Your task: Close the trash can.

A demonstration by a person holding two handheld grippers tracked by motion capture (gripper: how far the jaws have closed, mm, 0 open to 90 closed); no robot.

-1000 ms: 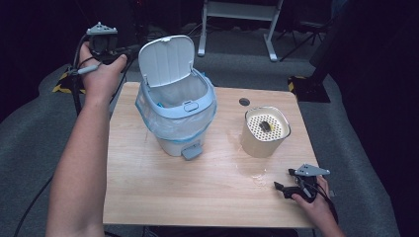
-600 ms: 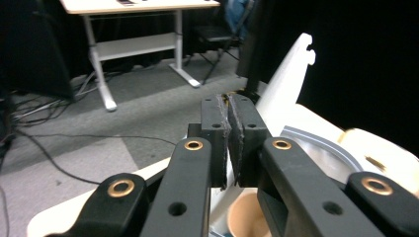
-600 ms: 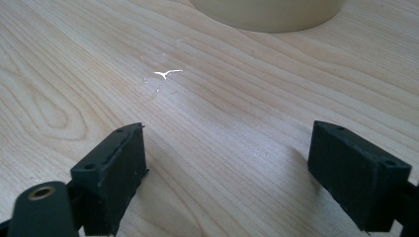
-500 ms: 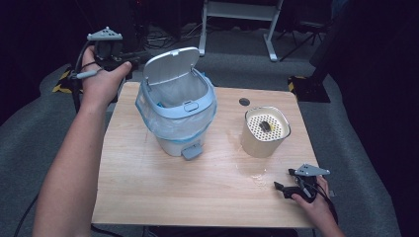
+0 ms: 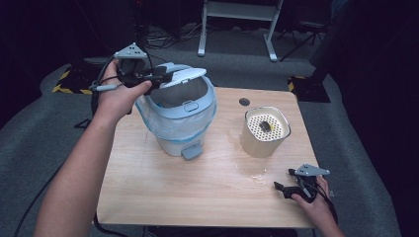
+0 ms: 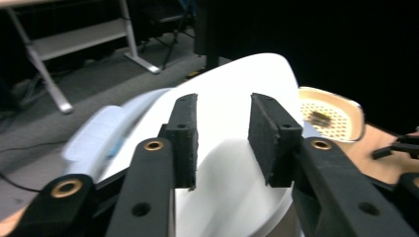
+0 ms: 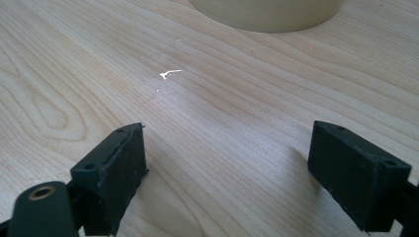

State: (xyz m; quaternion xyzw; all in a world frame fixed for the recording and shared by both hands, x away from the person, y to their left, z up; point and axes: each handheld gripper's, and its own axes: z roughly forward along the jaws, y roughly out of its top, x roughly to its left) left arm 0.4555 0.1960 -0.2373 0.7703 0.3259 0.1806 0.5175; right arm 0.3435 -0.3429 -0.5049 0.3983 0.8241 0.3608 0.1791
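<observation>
A white pedal bin (image 5: 180, 133) with a blue liner bag stands mid-table. Its white lid (image 5: 185, 76) hangs tilted, half down over the opening. My left gripper (image 5: 163, 74) is at the lid's left edge, just above it. In the left gripper view its jaws (image 6: 222, 106) have just been opening; the lid (image 6: 257, 69) shows through the gap and the pads do not press on it. My right gripper (image 5: 280, 187) rests at the table's front right, open, with bare wood between its pads (image 7: 227, 163).
A beige cup (image 5: 264, 133) with a perforated top and a small dark thing on it stands right of the bin. The bin's pedal (image 5: 191, 152) faces the front. A small hole (image 5: 244, 101) sits in the wooden table (image 5: 197, 197). A metal stand (image 5: 237, 24) is behind.
The lid has swung from upright to half down. My left gripper moved right and a little down with it, and its jaws parted. The right hand stayed still.
</observation>
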